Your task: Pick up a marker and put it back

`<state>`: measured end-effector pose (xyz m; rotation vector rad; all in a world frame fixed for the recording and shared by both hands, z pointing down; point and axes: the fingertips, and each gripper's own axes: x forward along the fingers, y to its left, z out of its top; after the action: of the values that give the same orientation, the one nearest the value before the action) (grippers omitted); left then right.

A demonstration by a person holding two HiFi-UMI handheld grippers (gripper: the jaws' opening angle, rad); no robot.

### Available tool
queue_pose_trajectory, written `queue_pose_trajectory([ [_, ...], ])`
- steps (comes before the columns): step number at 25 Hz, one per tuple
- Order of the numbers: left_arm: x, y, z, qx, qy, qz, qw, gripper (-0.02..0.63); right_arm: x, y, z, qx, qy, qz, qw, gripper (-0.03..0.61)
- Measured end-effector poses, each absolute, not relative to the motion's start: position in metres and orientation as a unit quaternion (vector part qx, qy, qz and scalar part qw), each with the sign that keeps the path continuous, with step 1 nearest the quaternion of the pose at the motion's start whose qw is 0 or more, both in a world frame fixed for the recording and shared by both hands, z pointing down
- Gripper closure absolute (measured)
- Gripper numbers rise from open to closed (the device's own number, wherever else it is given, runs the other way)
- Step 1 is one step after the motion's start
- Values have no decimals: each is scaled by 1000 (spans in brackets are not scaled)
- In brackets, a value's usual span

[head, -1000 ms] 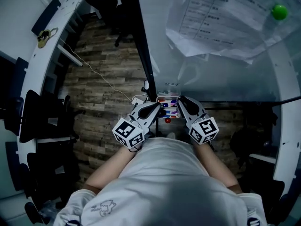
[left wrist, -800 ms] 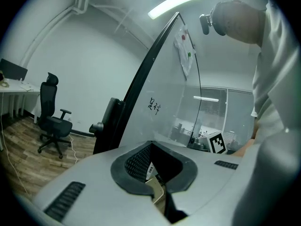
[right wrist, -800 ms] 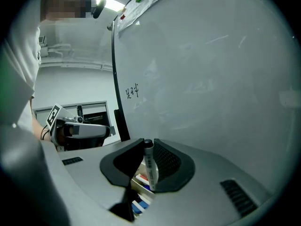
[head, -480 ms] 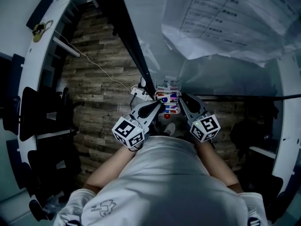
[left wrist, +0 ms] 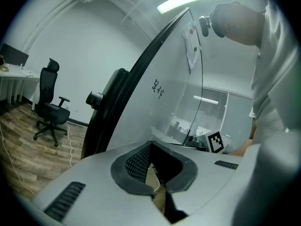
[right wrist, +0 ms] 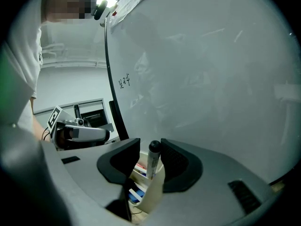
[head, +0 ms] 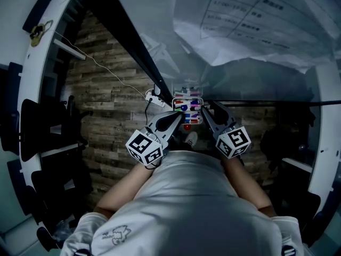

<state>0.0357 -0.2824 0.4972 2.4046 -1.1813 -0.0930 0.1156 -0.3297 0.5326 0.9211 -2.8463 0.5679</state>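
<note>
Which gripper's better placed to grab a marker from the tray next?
Right. The right gripper has just been opening its jaws, and they straddle a black-capped marker standing in the tray. The left gripper has its jaws together, nothing between them.

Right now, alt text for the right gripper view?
A black-capped grey marker stands upright in a white plastic tray between the dark fingers of the right gripper, which have just been opening and do not clamp it. A large whiteboard rises behind.

Head view looks steeply down; gripper views (close, roughly level) share the whiteboard (right wrist: pixel 211 69).
</note>
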Motion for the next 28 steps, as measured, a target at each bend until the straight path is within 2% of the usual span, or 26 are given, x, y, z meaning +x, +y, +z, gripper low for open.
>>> queue_pose_trajectory([
  [25, 37, -257, 501, 862, -447, -40, 234, 609, 145, -325, 515, 334, -931, 140, 55, 442],
  [28, 30, -254, 501, 863, -449, -39, 230, 609, 143, -326, 508, 340, -930, 132, 47, 463],
])
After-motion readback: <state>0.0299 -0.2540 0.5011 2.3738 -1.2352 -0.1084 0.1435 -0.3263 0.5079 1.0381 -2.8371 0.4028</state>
